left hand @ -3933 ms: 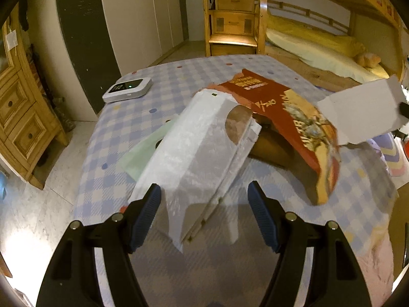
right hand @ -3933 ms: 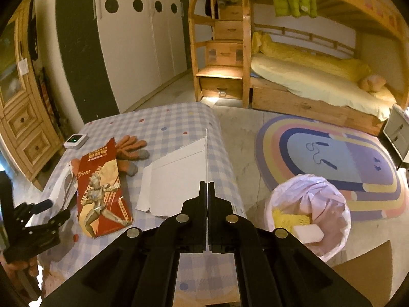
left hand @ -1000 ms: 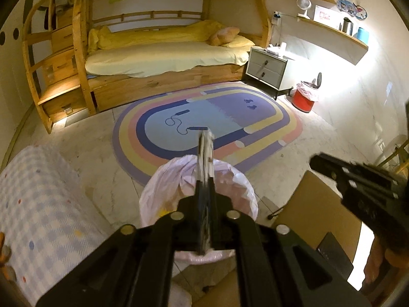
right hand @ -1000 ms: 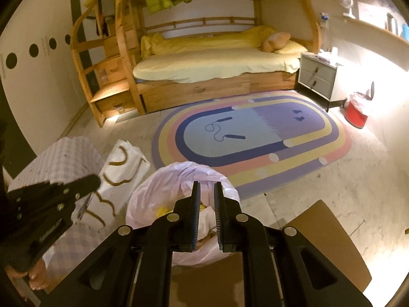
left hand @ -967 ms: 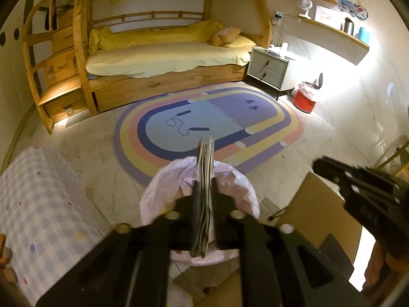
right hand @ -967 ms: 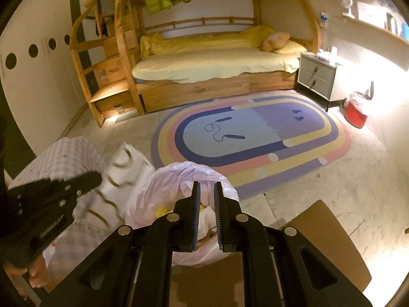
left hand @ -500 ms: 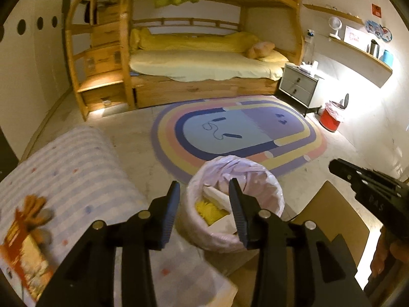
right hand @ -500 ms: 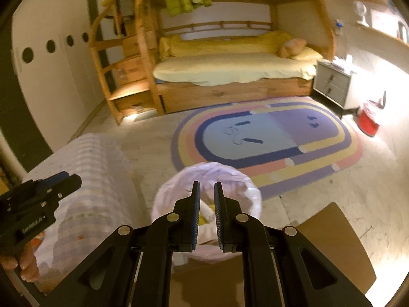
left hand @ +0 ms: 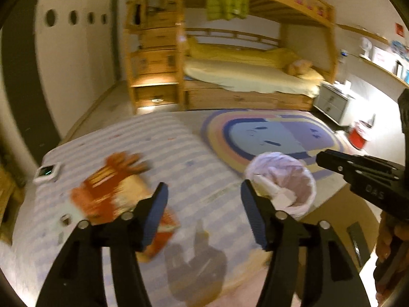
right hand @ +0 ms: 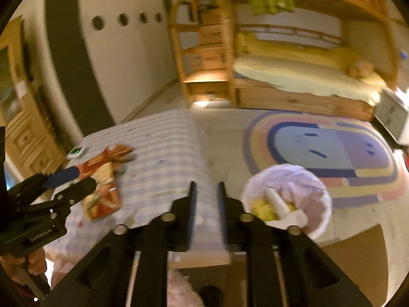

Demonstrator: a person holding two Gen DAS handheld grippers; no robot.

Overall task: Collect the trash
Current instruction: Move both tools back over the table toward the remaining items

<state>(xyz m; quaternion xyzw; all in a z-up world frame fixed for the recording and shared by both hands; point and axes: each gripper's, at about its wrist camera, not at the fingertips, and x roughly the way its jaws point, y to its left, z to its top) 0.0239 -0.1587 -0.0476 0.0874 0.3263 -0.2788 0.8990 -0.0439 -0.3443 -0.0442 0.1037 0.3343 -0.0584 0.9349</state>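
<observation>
Red wrapper (left hand: 112,194) flat on tbl

Both tongs are matte black plastic with silver screw heads: the left tongs (left hand: 203,192) carry ribbed blue pads (left hand: 156,212); the right tongs (right hand: 206,192) show embossed lettering.

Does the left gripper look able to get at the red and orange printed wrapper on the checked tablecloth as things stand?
Probably yes: the left gripper is open and empty, its jaws having just widened, and the red and orange printed wrapper lies uncovered on the checked tablecloth just ahead, nothing between.
</observation>
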